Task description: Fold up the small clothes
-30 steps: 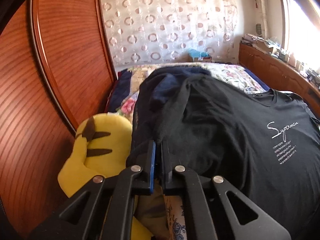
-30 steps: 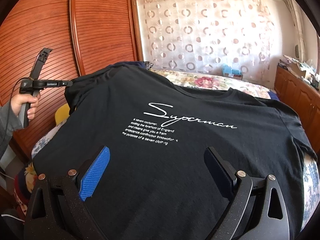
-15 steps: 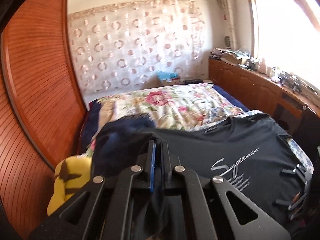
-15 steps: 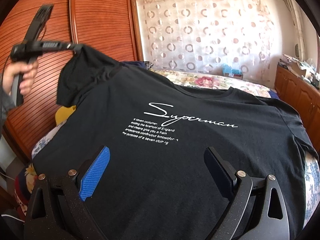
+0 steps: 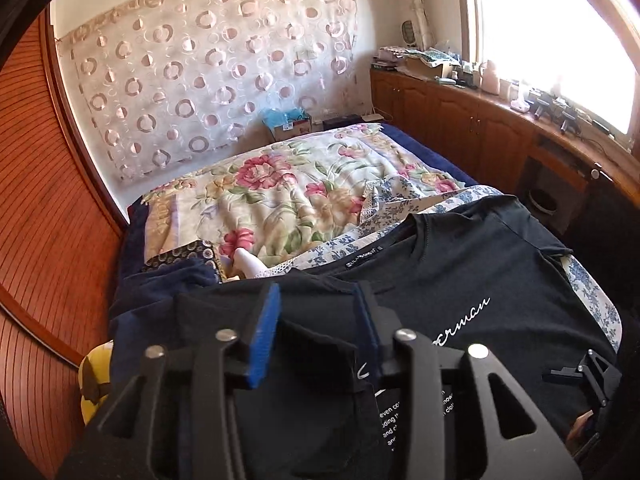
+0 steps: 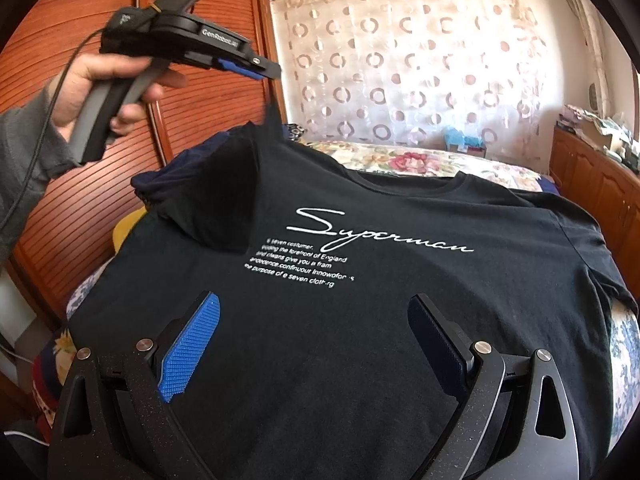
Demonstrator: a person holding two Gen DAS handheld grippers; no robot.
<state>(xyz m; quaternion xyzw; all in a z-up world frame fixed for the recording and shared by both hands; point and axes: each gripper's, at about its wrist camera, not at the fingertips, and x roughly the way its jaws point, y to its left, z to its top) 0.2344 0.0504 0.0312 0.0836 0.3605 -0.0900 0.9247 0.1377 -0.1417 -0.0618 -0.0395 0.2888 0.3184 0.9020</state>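
Bed (image 5: 280, 184) fills the room's middle, covered by a floral quilt (image 5: 304, 172); wooden wardrobe doors (image 6: 100, 128) along one side, a circle-patterned curtain (image 5: 208, 68) at the far wall, a wooden cabinet (image 5: 460, 120) under the window.

Black T-shirt (image 6: 360, 320) lies front up across the near end of the bed, white "Superman" script and small lines of print on the chest. Neckline toward the far end of the bed. One sleeve (image 6: 228, 200) is folded in over the chest, its edge lying just beside the start of the script; a thin peak of cloth rises from it toward the raised gripper.

Dark blue garment (image 5: 152, 300) bunched at the shirt's shoulder, next to a yellow plush toy (image 5: 94, 376) at the bed's edge.

Left gripper (image 5: 316, 312), seen from the right wrist view, is held in the air above the folded sleeve. Jaws partly apart, a clear gap between the blue pads (image 5: 264, 332); nothing clamped between them.

Right gripper (image 6: 312, 336) low over the shirt's hem area. Jaws wide apart, holding nothing; contact with the cloth cannot be told.
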